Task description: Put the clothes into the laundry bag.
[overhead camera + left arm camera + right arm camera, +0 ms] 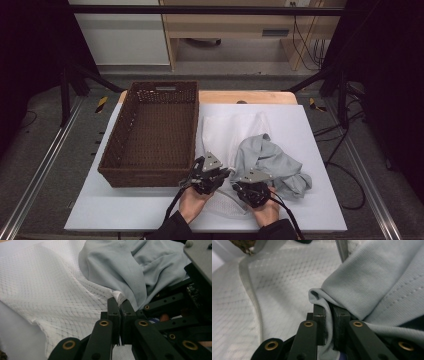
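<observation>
Left gripper (119, 305) pinched white mesh cloth (50, 290), right gripper (331, 310) clamped on grey garment (374, 285), wicker basket (150, 135) just beside.

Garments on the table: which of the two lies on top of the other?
The grey-blue garment, plain-knit and crumpled, lies partly over the white mesh garment, which is spread flat beside the basket. The right gripper pinches a fold of the grey-blue one.

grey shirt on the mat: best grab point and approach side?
Grip the bunched fold on the grey shirt's near edge, coming in low from the person's side. The cloth rises into a raised ridge there, clear of the white mesh garment beneath. The right gripper already has that fold between its fingers.
</observation>
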The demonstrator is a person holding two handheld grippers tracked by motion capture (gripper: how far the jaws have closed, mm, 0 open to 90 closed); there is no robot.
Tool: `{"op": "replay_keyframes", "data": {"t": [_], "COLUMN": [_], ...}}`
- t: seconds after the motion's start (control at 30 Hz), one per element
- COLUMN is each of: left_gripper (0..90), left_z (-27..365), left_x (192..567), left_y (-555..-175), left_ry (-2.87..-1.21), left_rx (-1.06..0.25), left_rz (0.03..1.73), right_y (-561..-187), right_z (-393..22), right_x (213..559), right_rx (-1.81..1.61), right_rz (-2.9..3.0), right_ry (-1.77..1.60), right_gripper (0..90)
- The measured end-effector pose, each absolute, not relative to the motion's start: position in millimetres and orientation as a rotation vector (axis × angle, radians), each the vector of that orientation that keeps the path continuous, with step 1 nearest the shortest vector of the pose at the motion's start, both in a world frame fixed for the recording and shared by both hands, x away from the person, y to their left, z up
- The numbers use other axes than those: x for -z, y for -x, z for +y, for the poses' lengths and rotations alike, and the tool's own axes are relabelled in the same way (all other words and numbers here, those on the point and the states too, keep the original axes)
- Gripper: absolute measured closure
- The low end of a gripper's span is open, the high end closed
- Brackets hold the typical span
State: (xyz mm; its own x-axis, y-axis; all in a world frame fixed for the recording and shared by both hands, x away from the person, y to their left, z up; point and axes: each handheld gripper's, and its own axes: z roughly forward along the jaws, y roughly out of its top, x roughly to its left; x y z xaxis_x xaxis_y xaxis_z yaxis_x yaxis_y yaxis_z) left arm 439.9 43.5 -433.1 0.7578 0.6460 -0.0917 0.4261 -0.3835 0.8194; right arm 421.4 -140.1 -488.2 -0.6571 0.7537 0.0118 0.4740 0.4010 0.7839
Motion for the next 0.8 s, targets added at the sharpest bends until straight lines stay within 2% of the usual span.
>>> {"op": "replay_keyframes", "data": {"t": [0.17, 0.37, 0.43, 0.6, 0.7, 0.73, 0.8], "left_gripper": [87.8, 87.8, 87.8, 87.8, 87.7, 87.7, 87.7], "left_z": [45.9, 45.8, 46.0, 45.1, 44.4, 44.4, 44.4], "left_x": [435.3, 437.3, 437.0, 438.0, 438.3, 438.3, 438.6], "left_y": [-440.4, -439.9, -439.5, -439.6, -439.4, -439.4, -439.8], "left_ry": [-2.038, -2.053, -2.055, -2.061, -2.065, -2.065, -2.064], "left_rx": [-0.316, -0.327, -0.335, -0.328, -0.330, -0.332, -0.327], "left_rz": [0.808, 0.805, 0.803, 0.798, 0.795, 0.795, 0.799], "right_y": [-417.1, -404.2, -403.6, -414.6, -425.1, -427.9, -430.9], "right_z": [-145.7, -164.1, -175.5, -203.5, -202.6, -200.1, -195.0], "right_x": [478.8, 438.3, 427.3, 429.8, 446.6, 452.3, 460.1], "right_rx": [-1.187, -1.305, -1.277, -1.134, -1.057, -1.023, -0.930], "right_rz": [2.348, 2.227, 2.134, 2.025, 2.078, 2.100, 2.130], "right_ry": [-1.071, -1.023, -1.040, -1.179, -1.217, -1.217, -1.203], "right_gripper": [58.8, 44.2, 36.2, 20.4, 22.7, 28.1, 48.9]}}
